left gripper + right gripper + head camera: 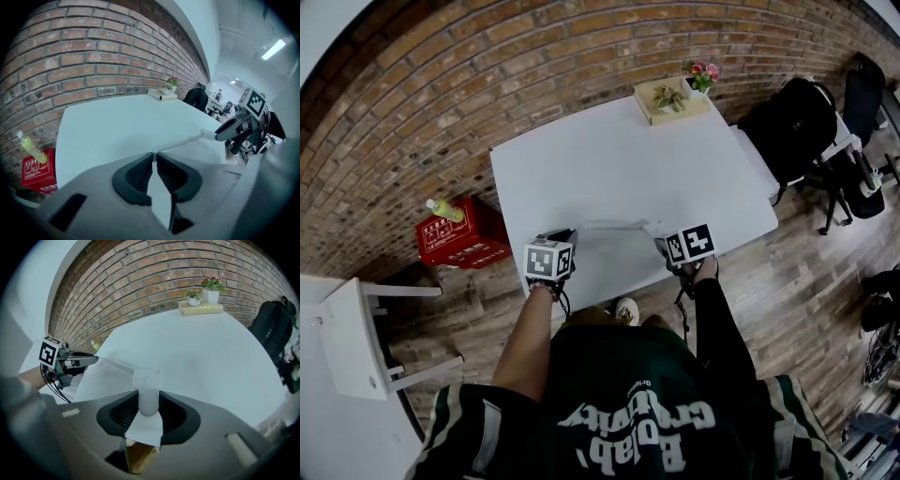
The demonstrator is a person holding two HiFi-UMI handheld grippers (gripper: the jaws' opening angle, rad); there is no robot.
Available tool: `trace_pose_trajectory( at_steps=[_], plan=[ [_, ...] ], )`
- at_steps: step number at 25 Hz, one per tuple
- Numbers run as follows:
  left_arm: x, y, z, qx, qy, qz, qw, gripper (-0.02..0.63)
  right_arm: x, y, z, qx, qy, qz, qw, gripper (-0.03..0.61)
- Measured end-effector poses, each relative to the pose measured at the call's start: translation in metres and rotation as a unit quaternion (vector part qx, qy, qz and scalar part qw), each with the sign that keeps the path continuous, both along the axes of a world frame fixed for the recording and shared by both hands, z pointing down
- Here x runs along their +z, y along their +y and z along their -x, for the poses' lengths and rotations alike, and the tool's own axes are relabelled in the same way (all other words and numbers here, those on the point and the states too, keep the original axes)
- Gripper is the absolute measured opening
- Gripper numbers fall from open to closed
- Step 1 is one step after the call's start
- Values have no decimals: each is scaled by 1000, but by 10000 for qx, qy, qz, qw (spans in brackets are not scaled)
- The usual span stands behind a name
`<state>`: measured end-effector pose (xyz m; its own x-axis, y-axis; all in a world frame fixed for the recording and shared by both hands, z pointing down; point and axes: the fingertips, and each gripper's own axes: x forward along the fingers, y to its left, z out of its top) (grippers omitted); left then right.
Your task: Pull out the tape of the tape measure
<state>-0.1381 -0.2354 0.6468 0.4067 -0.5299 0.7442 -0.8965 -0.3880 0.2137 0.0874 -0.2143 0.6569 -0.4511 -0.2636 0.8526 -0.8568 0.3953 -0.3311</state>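
So the left gripper (154,155) has its fingers (133,177) pinching the tape (180,143) end. The right gripper (149,401) fingers squeeze the white tape measure (146,379) by the desk (619,159)'s near edge.

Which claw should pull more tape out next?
Probably the left claw: it pinches the end of the tape, so it can draw it further out. The right claw only clamps the white tape measure case.
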Motion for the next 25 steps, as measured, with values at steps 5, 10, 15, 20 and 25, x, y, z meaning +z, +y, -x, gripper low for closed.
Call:
trace_pose_trajectory(
  at_steps=[5, 10, 15, 20, 25],
  plan=[
    [1, 0, 8, -137, 62, 17, 9999, 38, 2, 1, -1, 26, -4, 26, 10000, 149],
    [-1, 1, 7, -116, 38, 8, 9999, 38, -1, 0, -1, 6, 27, -6, 10000, 149],
    [-1, 2, 10, -117, 35, 18, 9999, 38, -2, -3, -1, -2, 58, -60, 10000, 149],
    [-2, 1, 17, -212, -7, 11, 9998, 38, -3, -6, -2, -3, 144, -106, 9998, 149],
    [-2, 0, 32, -420, -16, 20, 9991, 38, -3, -9, -9, 105, 158, -116, 9998, 149]
  ],
)
